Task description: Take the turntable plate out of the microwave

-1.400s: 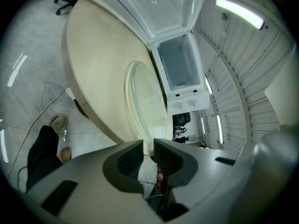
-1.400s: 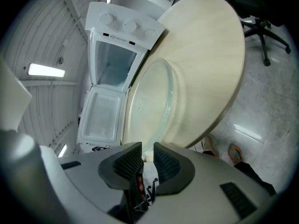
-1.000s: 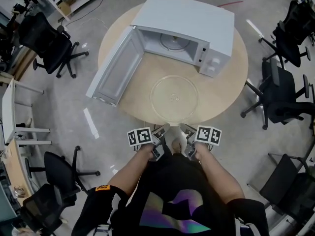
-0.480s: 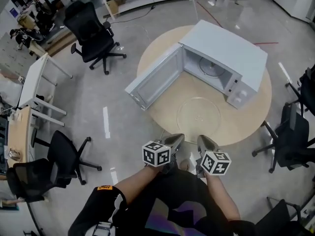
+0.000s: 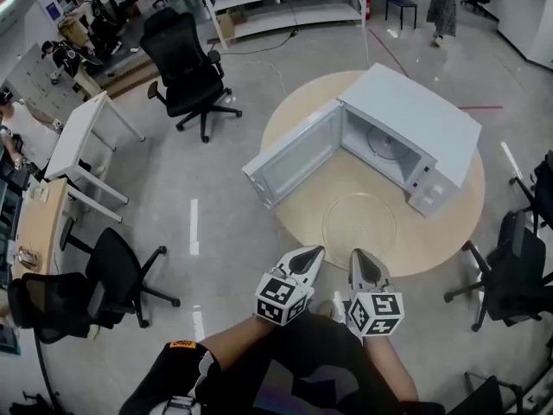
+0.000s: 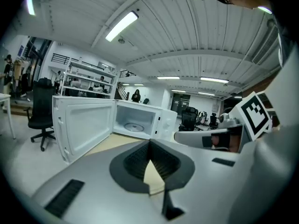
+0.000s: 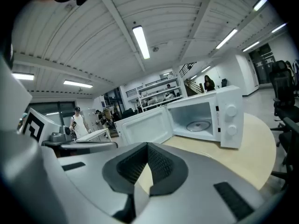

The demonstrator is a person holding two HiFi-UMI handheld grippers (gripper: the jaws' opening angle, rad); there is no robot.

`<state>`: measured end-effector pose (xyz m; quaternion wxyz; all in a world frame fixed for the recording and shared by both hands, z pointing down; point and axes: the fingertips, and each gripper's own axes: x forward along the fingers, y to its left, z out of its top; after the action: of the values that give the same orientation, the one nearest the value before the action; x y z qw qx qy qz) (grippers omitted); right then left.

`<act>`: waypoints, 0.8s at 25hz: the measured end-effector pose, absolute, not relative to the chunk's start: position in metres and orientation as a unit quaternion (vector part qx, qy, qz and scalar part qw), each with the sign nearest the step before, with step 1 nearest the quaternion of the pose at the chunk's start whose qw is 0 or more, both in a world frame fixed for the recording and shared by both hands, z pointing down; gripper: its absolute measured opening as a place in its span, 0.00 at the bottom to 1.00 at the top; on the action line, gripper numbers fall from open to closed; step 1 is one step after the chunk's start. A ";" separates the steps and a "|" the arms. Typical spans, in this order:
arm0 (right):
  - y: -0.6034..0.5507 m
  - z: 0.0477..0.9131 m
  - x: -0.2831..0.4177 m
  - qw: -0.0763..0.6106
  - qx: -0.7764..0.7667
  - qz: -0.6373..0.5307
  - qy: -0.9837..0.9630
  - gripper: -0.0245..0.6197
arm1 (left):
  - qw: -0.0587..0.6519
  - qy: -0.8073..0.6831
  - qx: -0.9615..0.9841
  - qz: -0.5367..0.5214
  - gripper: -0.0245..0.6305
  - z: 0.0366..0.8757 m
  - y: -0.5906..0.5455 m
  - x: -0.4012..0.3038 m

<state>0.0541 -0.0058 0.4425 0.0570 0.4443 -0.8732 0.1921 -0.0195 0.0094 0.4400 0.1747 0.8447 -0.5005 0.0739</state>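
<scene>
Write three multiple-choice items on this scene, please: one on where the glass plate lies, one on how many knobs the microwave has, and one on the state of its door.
1. Where is the glass turntable plate relative to the microwave?
A) inside it
B) on top of it
C) on the round table in front of it

2. How many knobs are on the microwave's front panel?
A) one
B) two
C) four

3. What state is the microwave door in?
A) swung wide open
B) shut
C) taken off

Answers:
1 C: the head view shows the plate flat on the table, outside the cavity.
2 B: the right gripper view shows two round knobs, one above the other.
3 A: the door stands out to the side and the cavity is visible.
</scene>
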 end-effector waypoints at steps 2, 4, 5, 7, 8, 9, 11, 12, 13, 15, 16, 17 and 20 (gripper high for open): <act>-0.003 0.429 0.051 0.043 0.446 0.180 -0.876 0.07 | 0.168 -0.509 0.842 0.066 0.11 0.430 0.013 -0.026; 0.000 0.418 0.048 0.035 0.450 0.167 -0.877 0.07 | 0.161 -0.512 0.842 0.055 0.11 0.419 0.017 -0.031; 0.002 0.413 0.047 0.032 0.453 0.160 -0.876 0.07 | 0.157 -0.512 0.843 0.050 0.11 0.414 0.020 -0.032; 0.007 0.405 0.046 0.028 0.461 0.150 -0.874 0.07 | 0.150 -0.507 0.847 0.046 0.11 0.405 0.027 -0.035; 0.011 0.402 0.044 0.027 0.465 0.146 -0.873 0.07 | 0.147 -0.505 0.849 0.046 0.11 0.402 0.032 -0.036; 0.016 0.399 0.042 0.026 0.469 0.143 -0.871 0.07 | 0.144 -0.503 0.851 0.047 0.11 0.398 0.037 -0.038; 0.027 0.395 0.035 0.027 0.475 0.137 -0.869 0.07 | 0.137 -0.500 0.853 0.051 0.11 0.393 0.051 -0.044; 0.034 0.393 0.031 0.028 0.478 0.135 -0.868 0.07 | 0.135 -0.500 0.854 0.053 0.11 0.390 0.059 -0.048; 0.040 0.391 0.027 0.030 0.481 0.133 -0.866 0.07 | 0.132 -0.499 0.855 0.056 0.11 0.388 0.068 -0.053; 0.056 0.388 0.017 0.033 0.485 0.132 -0.864 0.07 | 0.130 -0.497 0.856 0.058 0.11 0.383 0.085 -0.063; 0.064 0.387 0.011 0.035 0.487 0.131 -0.863 0.07 | 0.130 -0.497 0.856 0.057 0.11 0.381 0.093 -0.068; 0.074 0.387 0.006 0.038 0.488 0.130 -0.862 0.07 | 0.131 -0.497 0.856 0.055 0.11 0.380 0.102 -0.073; 0.106 0.386 -0.008 0.050 0.494 0.130 -0.858 0.07 | 0.137 -0.493 0.858 0.048 0.11 0.379 0.129 -0.086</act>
<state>-0.0077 0.1056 0.3864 0.0495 0.4944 -0.8581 0.1295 -0.0856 0.1287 0.3793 0.1372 0.8581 -0.4925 0.0478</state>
